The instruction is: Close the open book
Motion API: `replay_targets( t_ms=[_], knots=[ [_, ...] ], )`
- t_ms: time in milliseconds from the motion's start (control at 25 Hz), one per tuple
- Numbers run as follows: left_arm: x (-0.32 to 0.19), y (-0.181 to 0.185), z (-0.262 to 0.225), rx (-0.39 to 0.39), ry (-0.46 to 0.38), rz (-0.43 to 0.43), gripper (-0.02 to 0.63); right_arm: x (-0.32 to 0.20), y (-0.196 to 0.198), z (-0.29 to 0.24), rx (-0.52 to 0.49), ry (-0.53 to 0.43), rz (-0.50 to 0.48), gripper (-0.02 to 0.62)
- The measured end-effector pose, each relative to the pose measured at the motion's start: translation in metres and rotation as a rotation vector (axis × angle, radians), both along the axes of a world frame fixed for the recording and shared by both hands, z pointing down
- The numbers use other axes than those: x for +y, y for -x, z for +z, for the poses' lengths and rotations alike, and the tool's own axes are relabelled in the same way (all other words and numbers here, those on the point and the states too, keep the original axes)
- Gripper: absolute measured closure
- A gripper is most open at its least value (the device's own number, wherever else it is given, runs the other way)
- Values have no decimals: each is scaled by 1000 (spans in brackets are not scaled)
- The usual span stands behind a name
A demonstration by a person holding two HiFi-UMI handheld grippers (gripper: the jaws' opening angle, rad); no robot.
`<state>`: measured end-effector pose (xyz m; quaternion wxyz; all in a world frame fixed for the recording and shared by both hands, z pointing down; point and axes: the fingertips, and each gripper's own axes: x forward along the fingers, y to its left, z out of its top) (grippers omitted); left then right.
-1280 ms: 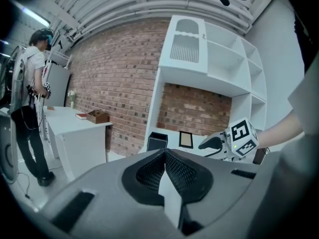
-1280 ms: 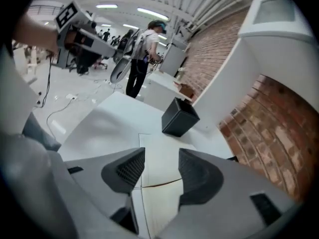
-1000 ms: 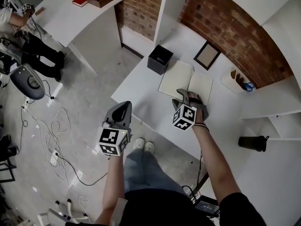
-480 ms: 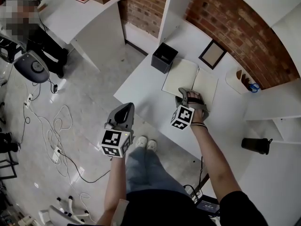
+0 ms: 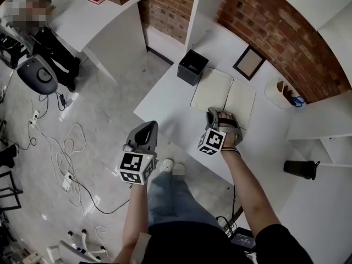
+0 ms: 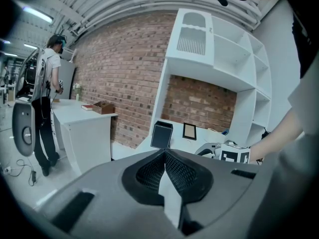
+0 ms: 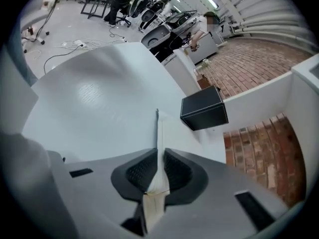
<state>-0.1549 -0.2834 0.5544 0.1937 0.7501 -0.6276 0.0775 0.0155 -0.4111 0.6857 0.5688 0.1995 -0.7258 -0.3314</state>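
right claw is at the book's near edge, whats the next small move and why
Probably lift that edge and swing it over the spine. The right claw is closing with a thin edge of the open book between its jaws, and the book lies flat, fully spread.

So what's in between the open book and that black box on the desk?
Nothing at all, just a little strip of bare white desk. The open book and the black box sit close but apart. The head view shows it best, and the right gripper view does too.

The person [image 5: 184, 232] wears a black short-sleeved T-shirt [image 5: 275, 242], blue jeans [image 5: 165, 197] and white shoes [image 5: 171, 166].
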Motion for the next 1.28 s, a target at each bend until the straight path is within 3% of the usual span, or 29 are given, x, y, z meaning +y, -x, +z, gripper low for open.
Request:
replay_targets(
  t_ms=[160, 320, 600, 760, 880, 1040, 1280],
  knots=[
    [-3, -4, -1, -2, -2, 19, 597, 0, -2, -14, -83, -7, 34, 569],
    [-11, -11, -5, -2, -10, 47, 597, 2, -10, -36, -246, 7, 120, 575],
    [-30, -37, -18, -9, -31, 124, 597, -3, -49, -82, -734, 101, 422, 580],
    [-39, -55, -20, -8, -36, 170, 597, -6, -82, -84, -1038, 211, 652, 581],
    [-43, -68, -21, -6, -33, 200, 597, -6, -105, -78, -1200, 272, 793, 583],
    [-48, -81, -22, -9, -30, 233, 597, -2, -130, -61, -1291, 319, 931, 583],
    [-50, -92, -19, -13, -19, 274, 597, 0, -162, -46, -1189, 211, 1034, 530]
  ],
)
